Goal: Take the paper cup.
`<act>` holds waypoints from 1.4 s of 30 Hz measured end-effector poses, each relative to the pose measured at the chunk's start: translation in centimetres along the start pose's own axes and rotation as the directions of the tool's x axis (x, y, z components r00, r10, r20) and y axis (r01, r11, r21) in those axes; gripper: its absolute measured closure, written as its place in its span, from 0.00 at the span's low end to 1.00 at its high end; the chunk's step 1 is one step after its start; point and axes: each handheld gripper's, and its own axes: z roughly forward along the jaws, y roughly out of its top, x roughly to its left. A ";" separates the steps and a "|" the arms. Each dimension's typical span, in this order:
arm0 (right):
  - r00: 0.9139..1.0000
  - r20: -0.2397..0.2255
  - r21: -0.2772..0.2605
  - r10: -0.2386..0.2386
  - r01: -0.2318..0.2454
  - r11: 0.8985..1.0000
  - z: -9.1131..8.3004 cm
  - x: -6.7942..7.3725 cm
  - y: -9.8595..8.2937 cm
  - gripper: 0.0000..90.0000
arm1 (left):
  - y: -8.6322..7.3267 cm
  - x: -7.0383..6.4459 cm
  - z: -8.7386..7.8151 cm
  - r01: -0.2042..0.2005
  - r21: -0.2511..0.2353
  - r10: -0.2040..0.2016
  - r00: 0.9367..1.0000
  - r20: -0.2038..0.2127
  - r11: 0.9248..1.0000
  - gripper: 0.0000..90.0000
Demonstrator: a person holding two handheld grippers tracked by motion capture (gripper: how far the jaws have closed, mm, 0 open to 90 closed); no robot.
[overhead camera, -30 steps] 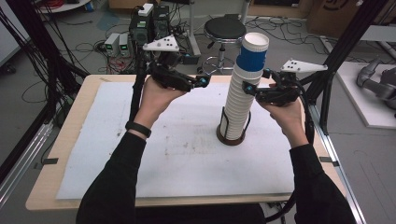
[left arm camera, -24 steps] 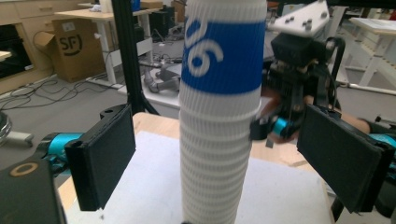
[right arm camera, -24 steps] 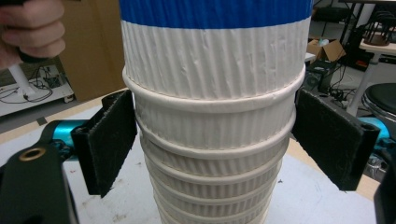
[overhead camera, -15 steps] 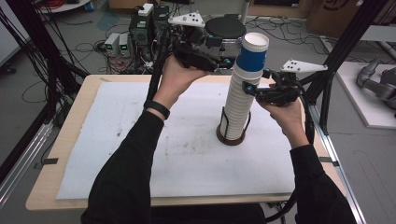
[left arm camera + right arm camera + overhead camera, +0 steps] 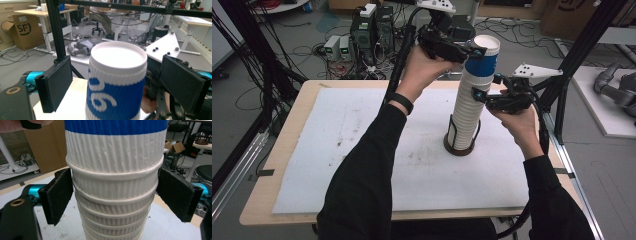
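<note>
**Two hand-held grippers at a tall cup stack**

A tall stack of ribbed paper cups (image 5: 469, 100) stands right of centre in the high view, its foot in a dark round holder (image 5: 460, 145) on the white mat (image 5: 362, 150) that covers the bench (image 5: 287, 125). The top cup (image 5: 484, 57) carries a blue band and a white rim.

The left hand-held gripper (image 5: 472, 51) is raised in the upper middle of the frame, level with that top cup. In the left gripper view its jaws stand wide on either side of the blue-banded cup (image 5: 117, 82), with a gap on each side; neither pad (image 5: 56, 82) appears to touch, though the right-hand gap is narrow and hard to judge.

The right hand-held gripper (image 5: 479, 95) sits lower, at the right of the stack, about halfway up. In the right gripper view its jaws straddle the white ribbed cups (image 5: 115, 185) just below the blue band. The left pad (image 5: 60, 195) lies just beside the stack's wall, and the right pad (image 5: 176, 192) stands a little clear, so this gripper is open around the stack rather than clamped.
</note>
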 end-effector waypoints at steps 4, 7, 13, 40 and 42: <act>1.000 -0.001 0.003 -0.002 0.002 1.000 0.0 0.0 0.0 0.17 | 0.1 0.0 0.9 0.007 0.000 -0.007 1.000 0.008 1.000 0.13; 1.000 -0.001 0.002 -0.003 0.003 1.000 0.0 0.0 0.0 0.17 | 0.3 0.1 1.4 0.005 0.005 -0.005 1.000 0.017 1.000 0.15; 1.000 -0.001 0.003 -0.005 0.005 1.000 0.0 0.0 0.0 0.17 | 0.3 0.1 1.8 -0.008 0.007 0.008 0.999 0.038 1.000 0.30; 1.000 0.003 0.008 -0.005 0.005 1.000 0.0 0.1 0.0 0.17 | 2.7 -0.2 0.6 -0.022 -0.056 0.023 1.000 0.019 0.998 0.34; 1.000 0.003 0.008 -0.007 0.007 1.000 0.0 0.1 0.0 0.17 | 3.4 -0.3 0.4 -0.023 -0.065 0.024 0.999 0.022 0.998 0.34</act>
